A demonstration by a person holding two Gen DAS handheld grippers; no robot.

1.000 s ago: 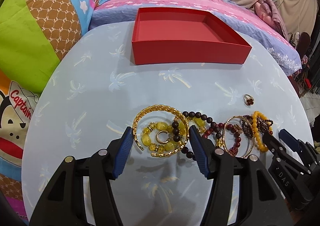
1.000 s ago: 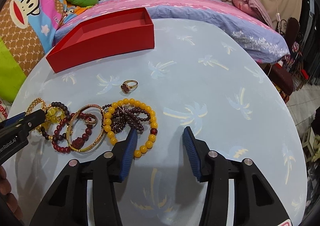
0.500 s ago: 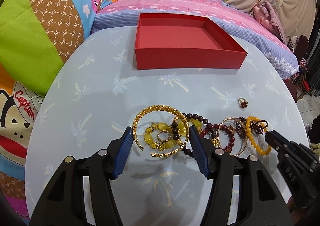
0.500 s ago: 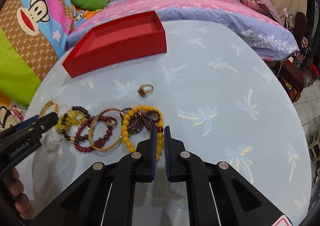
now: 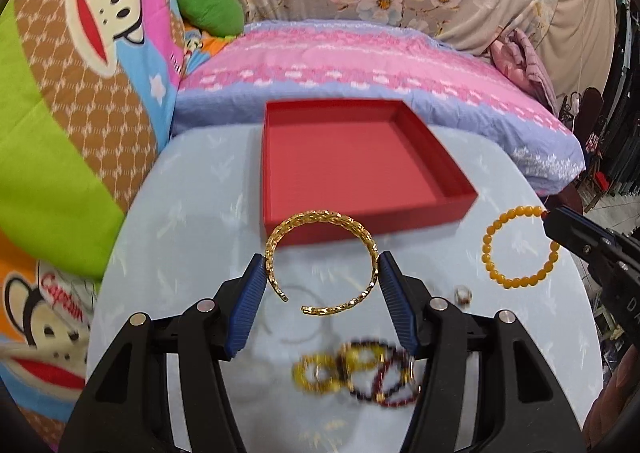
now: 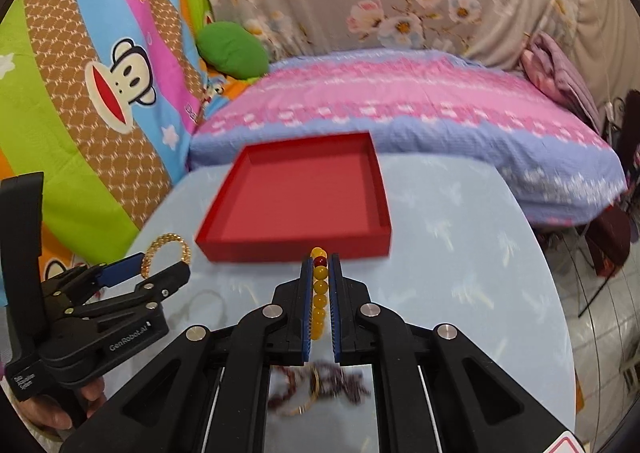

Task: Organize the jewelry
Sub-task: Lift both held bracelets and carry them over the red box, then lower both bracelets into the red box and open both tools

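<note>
The left tool (image 5: pixel 322 279) is clamping an open woven gold cuff bangle (image 5: pixel 320 259); the right tool (image 6: pixel 320 293) is gripping a yellow beaded bracelet (image 6: pixel 319 299), both above the bench (image 5: pixel 192 213).

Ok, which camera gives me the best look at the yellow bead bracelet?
Left wrist: the whole yellow bead bracelet hangs from the right gripper as an open loop. The right wrist view shows only an edge-on row of beads between its pads.

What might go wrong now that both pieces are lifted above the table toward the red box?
1. The gold cuff is an open ring held only at its two sides by the left gripper; it could spring out or twist free.
2. The yellow bracelet hangs from the right gripper by a few beads; it may swing and catch the red box wall.
</note>
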